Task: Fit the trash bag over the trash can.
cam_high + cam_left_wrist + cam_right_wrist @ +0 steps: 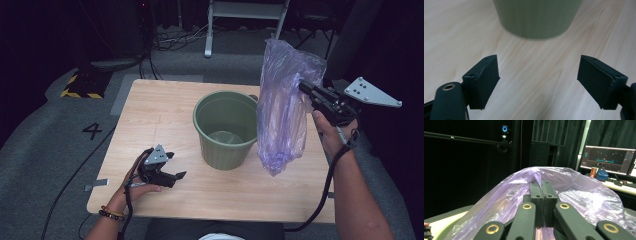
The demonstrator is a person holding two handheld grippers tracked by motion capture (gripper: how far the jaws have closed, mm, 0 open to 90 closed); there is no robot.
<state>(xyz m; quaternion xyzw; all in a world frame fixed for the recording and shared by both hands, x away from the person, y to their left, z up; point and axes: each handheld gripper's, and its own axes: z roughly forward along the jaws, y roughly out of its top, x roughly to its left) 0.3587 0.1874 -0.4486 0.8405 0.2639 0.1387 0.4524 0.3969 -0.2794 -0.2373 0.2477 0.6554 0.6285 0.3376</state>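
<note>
Purple plastic bag (283, 107) hangs clenched in right hand-held gripper (303, 88), beside green bucket (226, 129); left hand-held gripper (176, 176) released.

Light wooden table (160, 115), green bucket (225, 130) standing at its middle

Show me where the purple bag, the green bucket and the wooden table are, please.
purple bag (282, 107): high view, middle of its hanging plastic.
green bucket (225, 147): high view, front of its outer wall.
wooden table (155, 112): high view, bare top left of the bucket.
</note>
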